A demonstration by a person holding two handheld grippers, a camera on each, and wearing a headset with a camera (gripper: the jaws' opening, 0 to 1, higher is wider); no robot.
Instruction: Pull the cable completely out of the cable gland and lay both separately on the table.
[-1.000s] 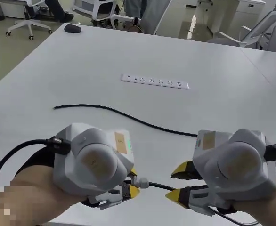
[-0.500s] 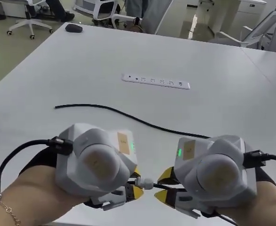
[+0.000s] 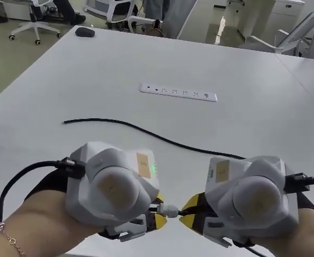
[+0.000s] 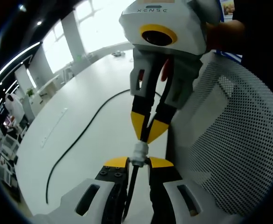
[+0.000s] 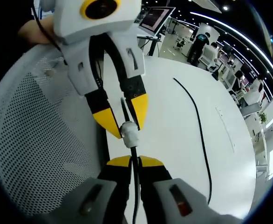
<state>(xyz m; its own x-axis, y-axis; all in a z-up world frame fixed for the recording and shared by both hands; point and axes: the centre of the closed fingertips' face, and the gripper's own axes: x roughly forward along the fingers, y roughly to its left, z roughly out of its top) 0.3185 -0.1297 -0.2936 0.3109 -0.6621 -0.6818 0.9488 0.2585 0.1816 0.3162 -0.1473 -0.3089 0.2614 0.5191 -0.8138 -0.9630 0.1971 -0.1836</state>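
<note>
We are seeing the left gripper (image 4: 139, 162) clamping its yellow-tipped jaws on the white cable gland (image 4: 139, 151), which is sitting right at the jaw tips. In the right gripper view, the right gripper (image 5: 133, 161) is pinching its jaws closed on the black cable (image 5: 135, 186), just beside the gland, with the tips almost touching it. The two grippers are pointing at each other nose to nose, and the cable is passing through the gland: a short stretch is running back between the left jaws, while the rest is running back between the right jaws.

In the head view, both grippers are hanging low at the near edge of the white table (image 3: 243, 69), with the gland between them. We cannot tell whether the gland is touching the tabletop. The long remainder of the cable is lying across the table in a loose curve, trailing away to the left. Further back, a white power strip (image 3: 178, 92) is lying flat, and a dark mouse (image 3: 83, 32) is resting near the far corner. A white mesh chair (image 4: 229, 140) is showing beside the grippers in both gripper views.
</note>
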